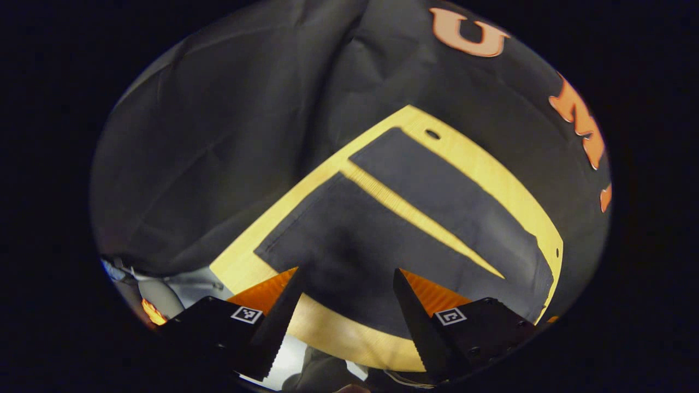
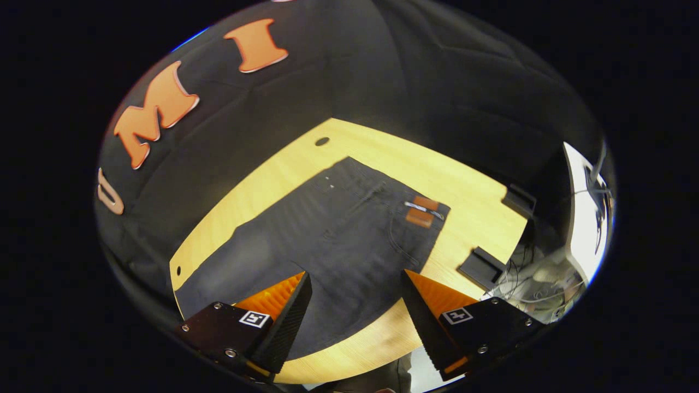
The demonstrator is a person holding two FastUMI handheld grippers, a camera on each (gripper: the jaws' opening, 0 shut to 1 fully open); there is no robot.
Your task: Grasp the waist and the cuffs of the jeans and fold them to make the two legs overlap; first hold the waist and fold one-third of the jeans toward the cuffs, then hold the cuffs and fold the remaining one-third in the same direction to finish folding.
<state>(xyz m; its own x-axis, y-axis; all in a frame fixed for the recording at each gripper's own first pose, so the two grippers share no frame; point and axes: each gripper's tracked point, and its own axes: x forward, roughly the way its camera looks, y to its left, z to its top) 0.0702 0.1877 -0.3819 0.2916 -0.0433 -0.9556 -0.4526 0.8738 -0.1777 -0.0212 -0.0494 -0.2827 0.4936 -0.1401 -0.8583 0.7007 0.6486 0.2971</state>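
Lying flat on table [image 1: 480, 164]: dark jeans [image 1: 382, 245].

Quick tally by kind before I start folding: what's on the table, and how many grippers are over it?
Jeans: 1, spread flat with legs apart
Table: 1
Small black blocks at the table edge: 2
Grippers: 2, left gripper and right gripper, both open above the jeans
Total: 6

We see the jeans [image 1: 404, 229] lying flat on the table [image 1: 491, 169], filling the middle of both views, their legs parted by a strip of tabletop in the left gripper view. In the right gripper view the waist [image 2: 420, 213] sits right of centre, with two small blocks [image 2: 480, 267] at the table's right edge.
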